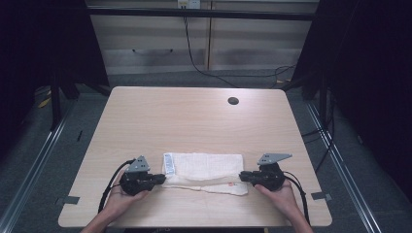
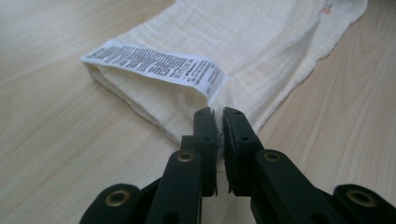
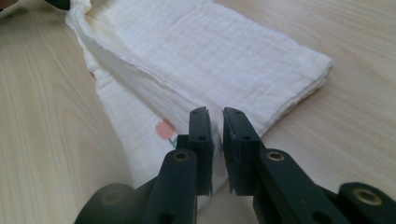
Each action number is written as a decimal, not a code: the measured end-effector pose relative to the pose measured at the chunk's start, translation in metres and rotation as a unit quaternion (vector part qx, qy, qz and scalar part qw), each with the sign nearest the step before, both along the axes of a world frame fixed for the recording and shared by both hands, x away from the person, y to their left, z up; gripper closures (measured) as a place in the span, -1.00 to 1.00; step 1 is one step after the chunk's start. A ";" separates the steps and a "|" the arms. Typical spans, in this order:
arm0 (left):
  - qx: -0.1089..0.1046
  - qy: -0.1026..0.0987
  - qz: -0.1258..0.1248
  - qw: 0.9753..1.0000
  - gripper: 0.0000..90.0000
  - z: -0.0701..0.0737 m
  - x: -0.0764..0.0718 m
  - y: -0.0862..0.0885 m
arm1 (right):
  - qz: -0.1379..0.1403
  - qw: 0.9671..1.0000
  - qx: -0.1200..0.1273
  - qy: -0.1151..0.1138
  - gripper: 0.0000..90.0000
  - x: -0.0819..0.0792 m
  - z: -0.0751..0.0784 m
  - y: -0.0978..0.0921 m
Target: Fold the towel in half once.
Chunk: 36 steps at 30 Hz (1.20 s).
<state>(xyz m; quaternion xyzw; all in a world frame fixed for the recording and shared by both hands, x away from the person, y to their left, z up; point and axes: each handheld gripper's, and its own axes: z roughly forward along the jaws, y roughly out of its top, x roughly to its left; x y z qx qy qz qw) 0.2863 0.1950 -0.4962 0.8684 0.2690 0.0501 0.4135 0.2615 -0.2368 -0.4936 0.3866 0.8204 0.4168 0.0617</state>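
Presently, the wooden table point(image 1: 194, 121) carries one folded cream cloth point(image 1: 204, 167) near its front edge, long axis running left to right, between the two grippers. The left gripper point(image 1: 154, 178) sits at the cloth's left end, jaws nearly closed and pinching the near corner just beside the white care label point(image 2: 154, 65). The right gripper point(image 1: 244, 176) sits at the opposite end, jaws likewise nearly closed on the near edge, by a small pink print point(image 3: 163, 129). A lower layer protrudes towards the front. Judgement: each hand commands its own end; nothing obstructs a lift or fold away from the person.
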 end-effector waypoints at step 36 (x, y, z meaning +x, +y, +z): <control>0.015 0.008 0.038 0.999 0.75 -0.005 0.044 -0.007 | -0.042 0.998 -0.037 -0.003 0.63 0.082 -0.001 0.010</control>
